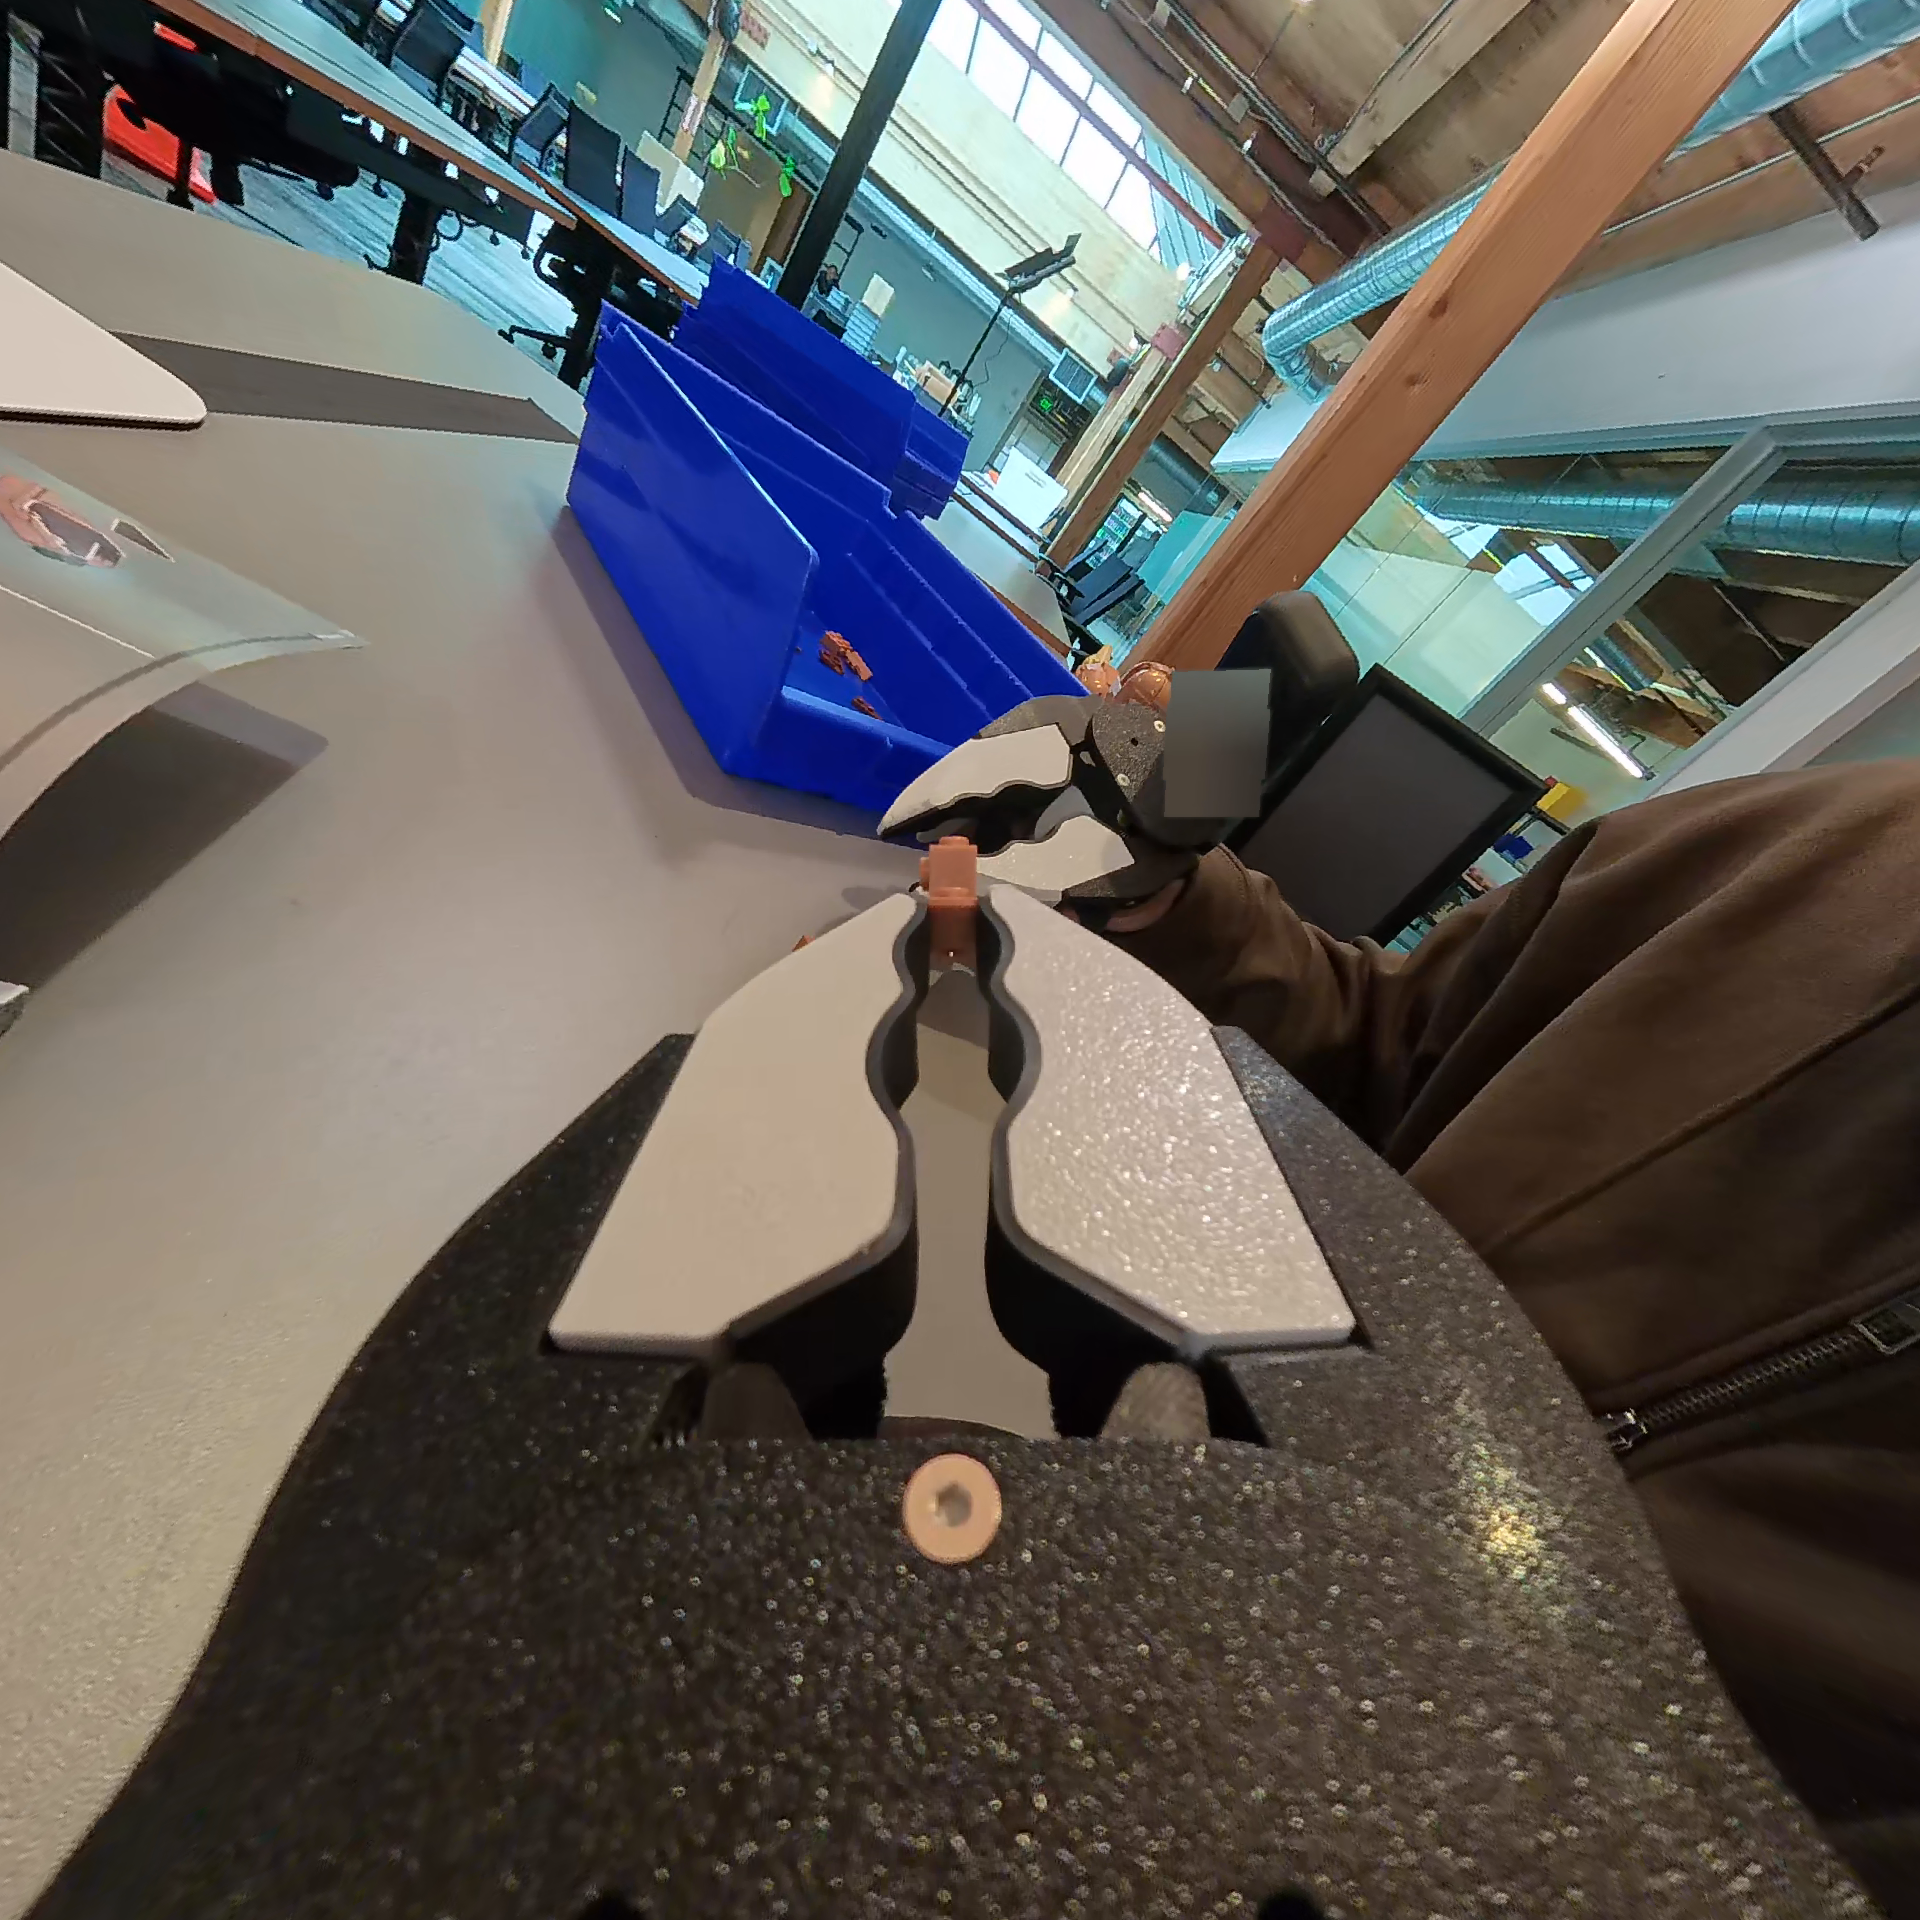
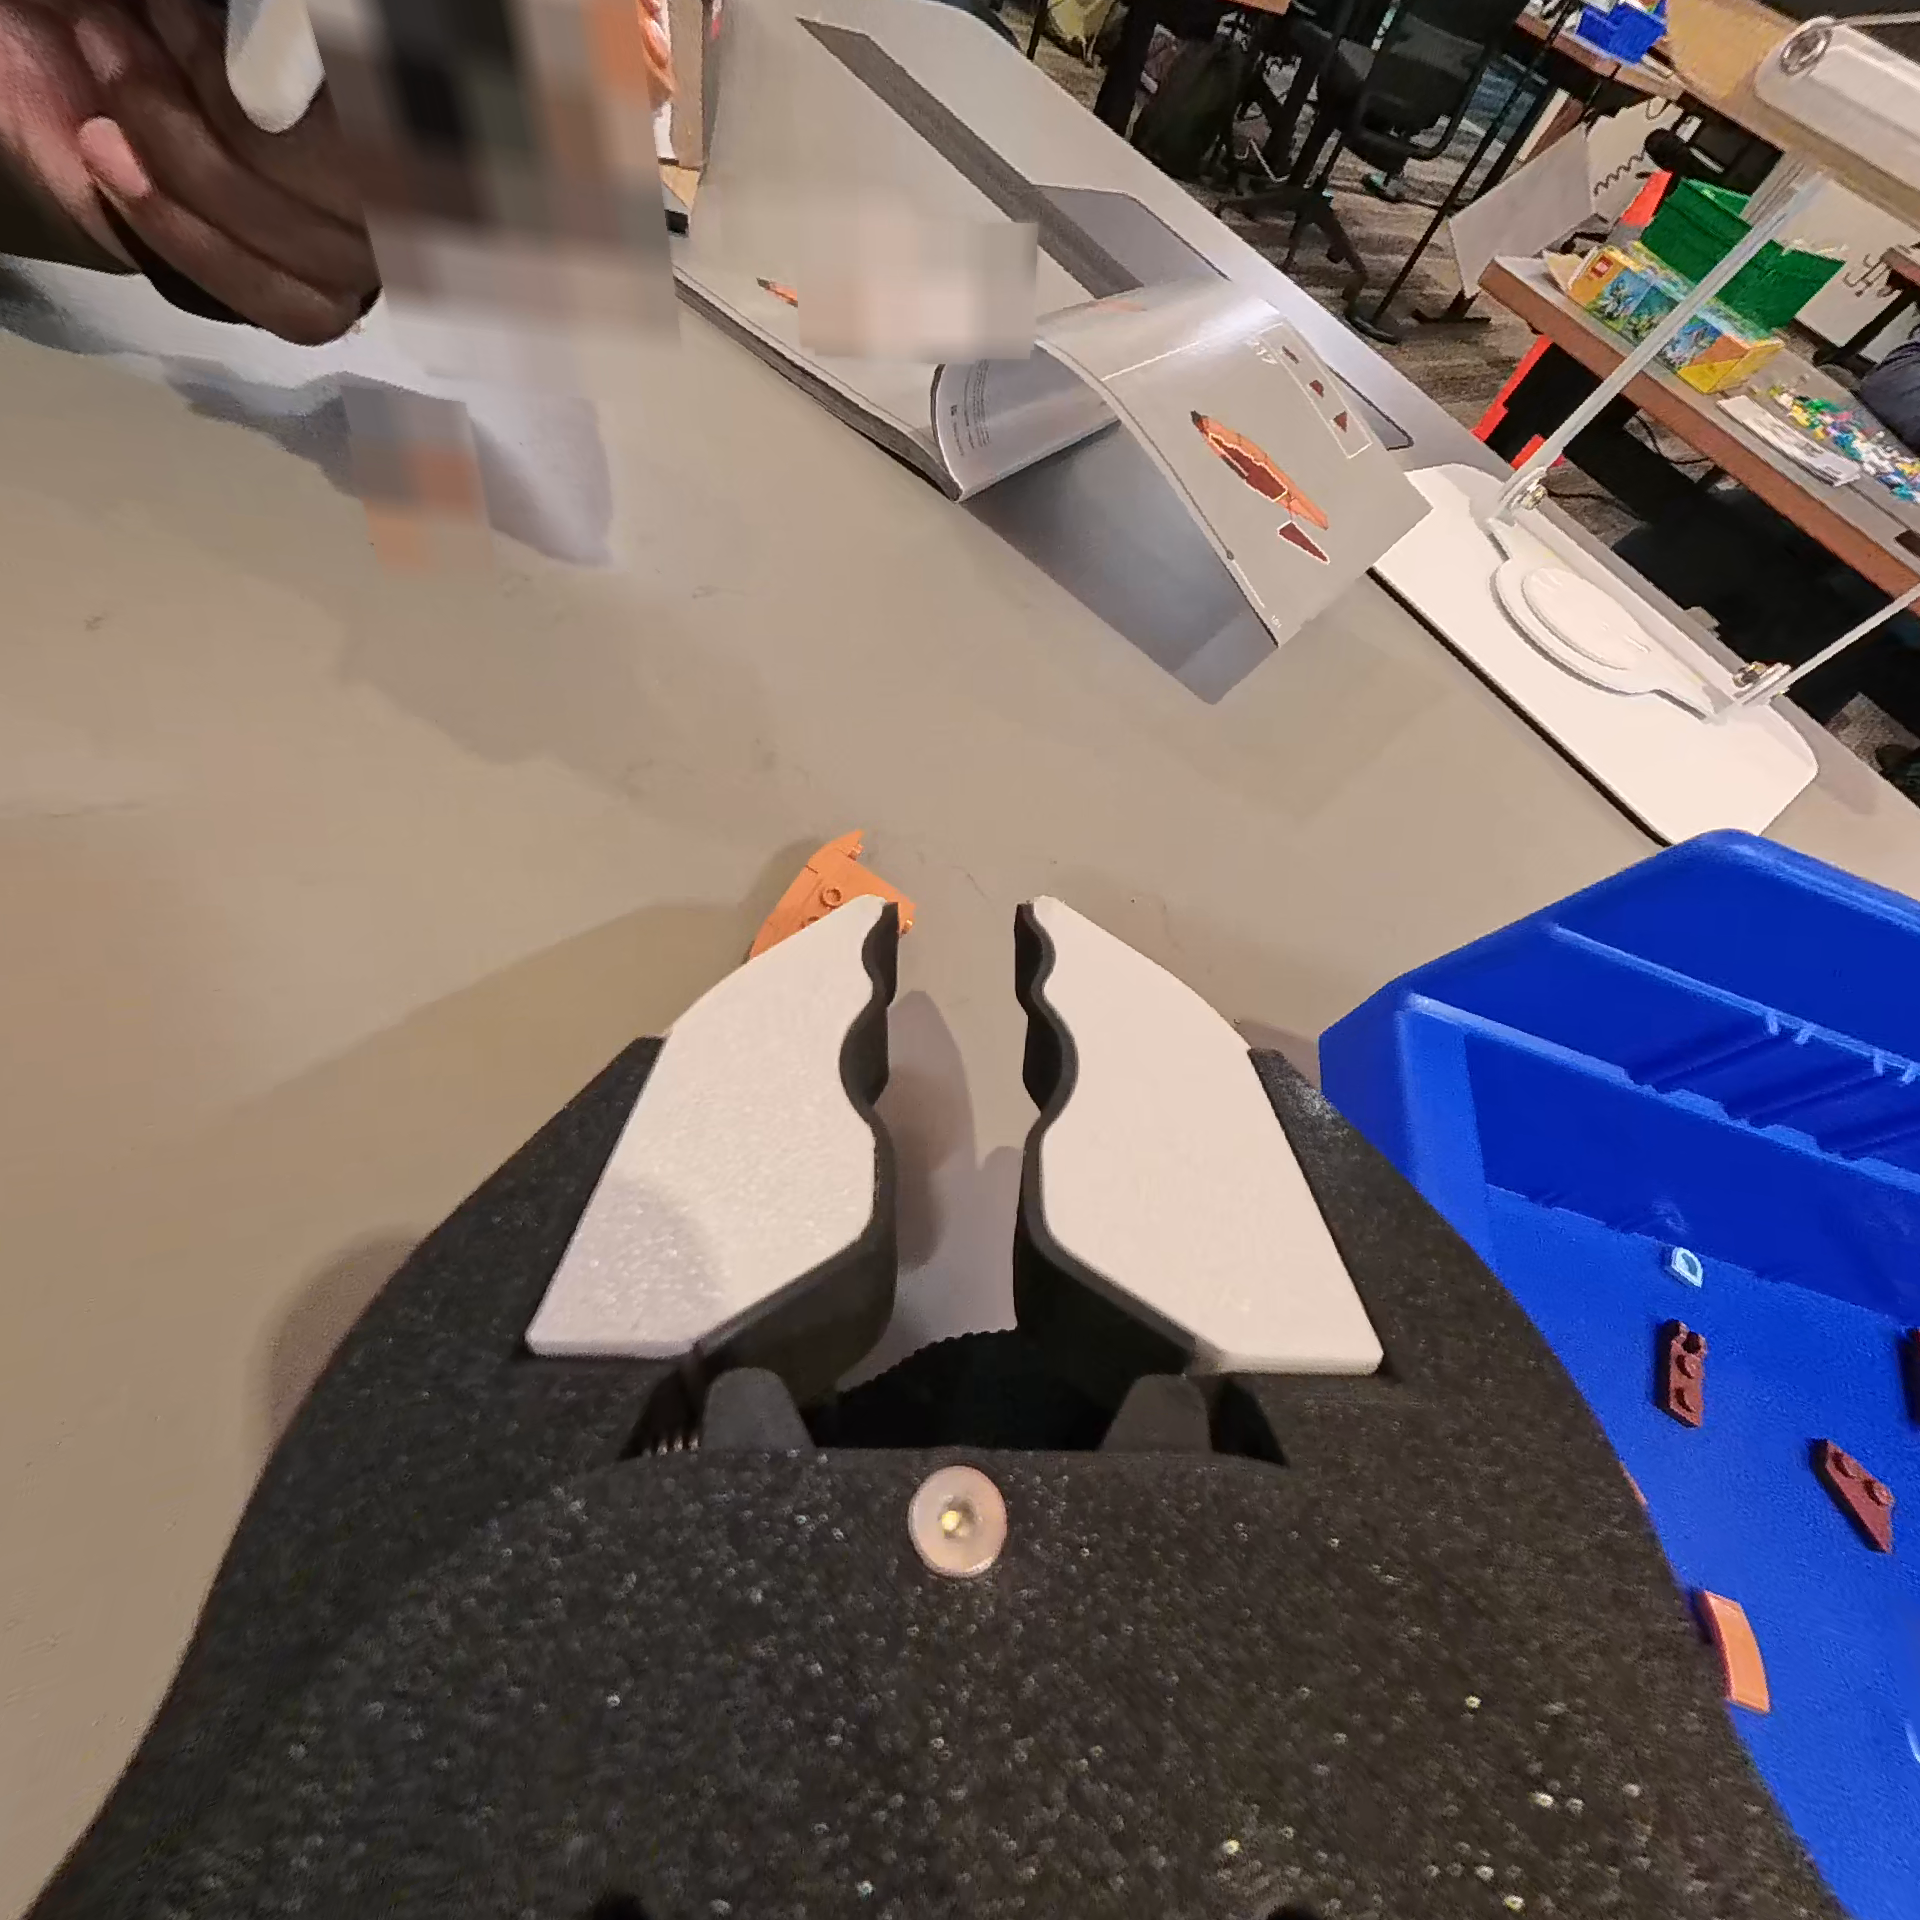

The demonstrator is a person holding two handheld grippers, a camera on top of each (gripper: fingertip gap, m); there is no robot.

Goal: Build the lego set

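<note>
My left gripper (image 1: 954,914) is shut on a small brown lego piece (image 1: 950,881), held above the grey table. My right gripper shows just beyond it in the left wrist view (image 1: 971,810), close over the piece. In the right wrist view my right gripper (image 2: 956,914) is open and empty, low over the table. An orange lego build (image 2: 821,894) lies on the table just past its left fingertip, partly hidden by that finger. A blue bin (image 2: 1621,1174) at the right holds several dark red and orange lego plates (image 2: 1855,1491).
An open instruction booklet (image 2: 1195,457) lies at the far side of the table. A white lamp base (image 2: 1600,655) stands at the right edge. Blue bins (image 1: 727,540) stand ahead in the left wrist view. A person's hand (image 2: 187,208) and brown sleeve (image 1: 1558,1039) are near. About 15 cm separates my left fingertips from my right.
</note>
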